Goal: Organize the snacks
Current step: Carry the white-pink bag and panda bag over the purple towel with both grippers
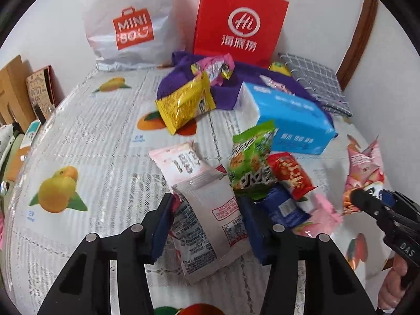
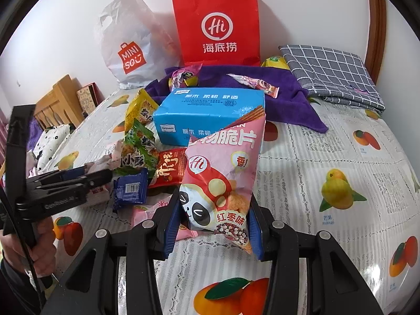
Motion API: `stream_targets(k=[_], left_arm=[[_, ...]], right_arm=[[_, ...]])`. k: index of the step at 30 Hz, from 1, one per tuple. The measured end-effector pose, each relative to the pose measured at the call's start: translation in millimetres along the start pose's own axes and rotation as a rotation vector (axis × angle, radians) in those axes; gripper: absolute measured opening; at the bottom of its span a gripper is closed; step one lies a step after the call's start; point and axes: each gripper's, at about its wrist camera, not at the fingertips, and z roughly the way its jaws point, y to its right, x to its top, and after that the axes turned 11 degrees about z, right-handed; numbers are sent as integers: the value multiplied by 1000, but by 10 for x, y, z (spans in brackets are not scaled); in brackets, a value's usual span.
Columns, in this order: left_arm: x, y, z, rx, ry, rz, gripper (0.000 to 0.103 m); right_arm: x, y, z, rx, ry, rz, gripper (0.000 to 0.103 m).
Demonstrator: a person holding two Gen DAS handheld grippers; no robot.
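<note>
My left gripper [image 1: 207,225] straddles the grey-pink packet [image 1: 210,210], jaws not yet clamped; right gripper [image 2: 214,225] grips the panda bag [image 2: 220,173]. Next: close, lift.

"MINISO" on white plastic bag [image 2: 126,44], "Hi 海底捞" on red paper bag [image 2: 216,26], perhaps "Yunyouxin" on blue tissue pack [image 2: 207,110]

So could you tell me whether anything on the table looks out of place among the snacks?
Yes: a blue tissue pack lies among the snack packets, though it is no snack. Behind it, a purple cloth lies crumpled, with a pink wrapper lying loose on it. The other packets are heaped untidily beside the pack.
</note>
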Motion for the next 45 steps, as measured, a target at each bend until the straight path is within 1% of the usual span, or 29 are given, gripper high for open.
stream_targets(k=[6, 10, 18, 24, 29, 36, 41, 45], left_arm=[[78, 56, -282, -26, 55, 14, 49], [190, 145, -420, -58, 86, 29, 49], [481, 343, -492, -98, 113, 61, 49], [775, 513, -480, -125, 125, 90, 49], [1036, 596, -437, -129, 137, 113, 49], [1386, 583, -304, -144, 132, 117, 49], [1607, 534, -215, -125, 133, 136, 49], [1748, 454, -125, -116, 136, 135, 49]], right_arm=[[50, -37, -150, -3, 33, -9, 45], [120, -66, -258, -8, 56, -11, 45], [318, -62, -397, -20, 93, -10, 45], [580, -32, -434, -24, 118, -8, 45], [844, -14, -423, -16, 140, -12, 45], [1225, 30, -308, 7, 145, -8, 45], [1505, 66, -190, 31, 144, 2, 45], [1699, 61, -49, 28, 135, -7, 45]])
